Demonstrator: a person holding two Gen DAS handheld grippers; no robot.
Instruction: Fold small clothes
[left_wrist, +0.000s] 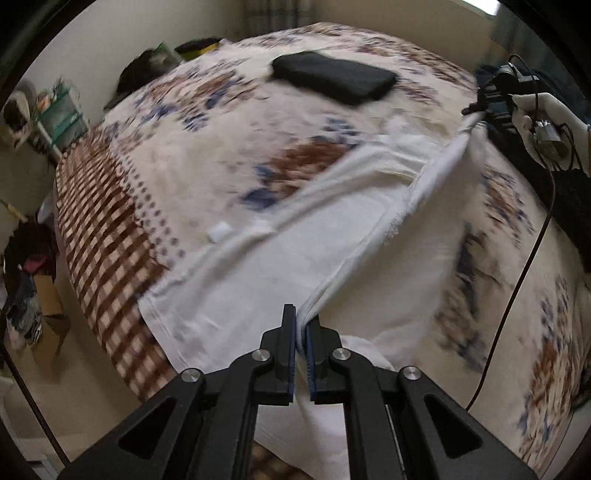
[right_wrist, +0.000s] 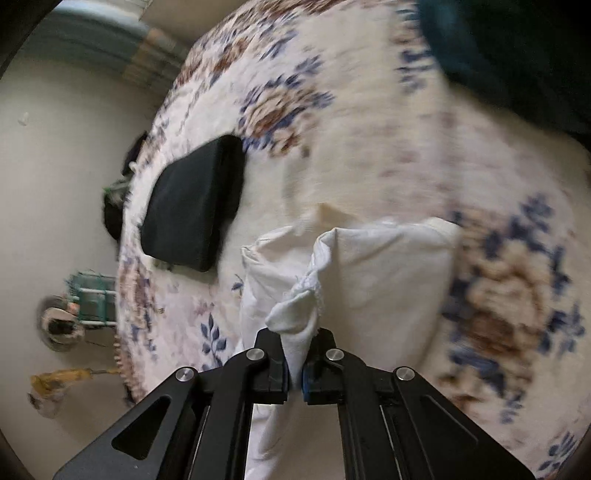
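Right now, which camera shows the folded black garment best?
The right wrist view: the folded black garment is large there, its thick folded edge clear, lying on the floral blanket. The left wrist view shows it farther away, smaller and blurred.

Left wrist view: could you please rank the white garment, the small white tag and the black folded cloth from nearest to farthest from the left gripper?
1. white garment, pinched in the left gripper.
2. small white tag, upper left on the bedspread.
3. black folded cloth, far across the bed.
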